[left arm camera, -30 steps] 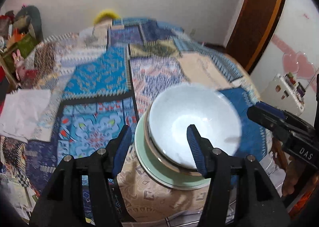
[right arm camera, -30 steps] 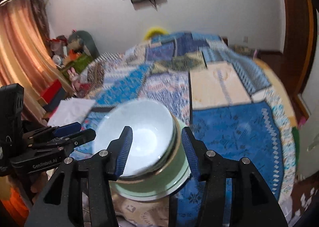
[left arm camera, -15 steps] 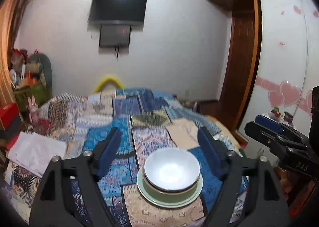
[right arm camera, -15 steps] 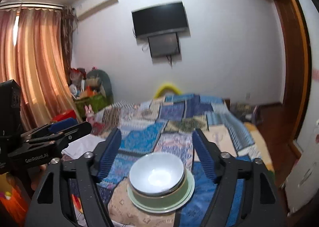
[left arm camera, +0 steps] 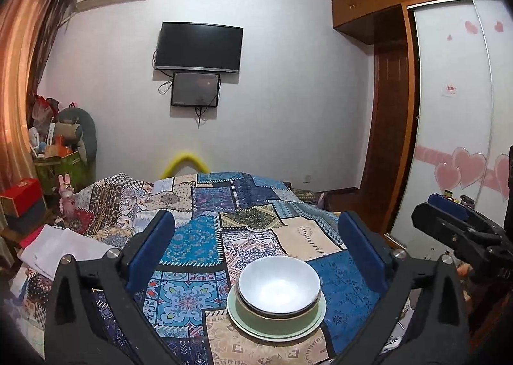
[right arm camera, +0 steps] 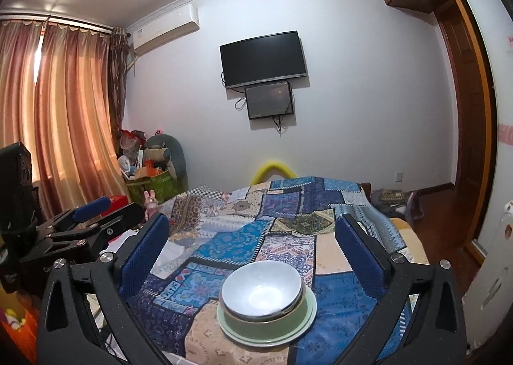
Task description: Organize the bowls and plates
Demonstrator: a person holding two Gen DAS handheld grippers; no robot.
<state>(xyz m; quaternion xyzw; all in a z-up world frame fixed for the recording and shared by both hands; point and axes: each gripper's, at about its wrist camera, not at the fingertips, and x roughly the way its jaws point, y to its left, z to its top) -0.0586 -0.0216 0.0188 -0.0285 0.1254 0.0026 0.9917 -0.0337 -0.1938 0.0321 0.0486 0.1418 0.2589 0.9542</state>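
A white bowl (left arm camera: 278,283) sits nested in a green bowl (left arm camera: 275,320), which stands on a pale green plate (left arm camera: 239,317) on the patchwork bedspread (left arm camera: 198,236). The same stack shows in the right wrist view: white bowl (right arm camera: 261,288), green bowl (right arm camera: 256,325), plate (right arm camera: 301,326). My left gripper (left arm camera: 256,246) is open and empty, held back above the stack. My right gripper (right arm camera: 251,246) is open and empty too, also back from the stack. The right gripper shows at the right edge of the left wrist view (left arm camera: 455,230); the left gripper shows at the left of the right wrist view (right arm camera: 93,220).
White paper (left arm camera: 61,249) lies at the bed's left edge. Boxes and toys (left arm camera: 57,147) pile up in the left corner by the curtain (right arm camera: 64,124). A TV (left arm camera: 198,47) hangs on the far wall. A wardrobe (left arm camera: 455,128) stands on the right.
Both grippers have pulled back and up from the bowl stack and opened wide. The view went from close over the bowls to the whole room. The stack stays put.
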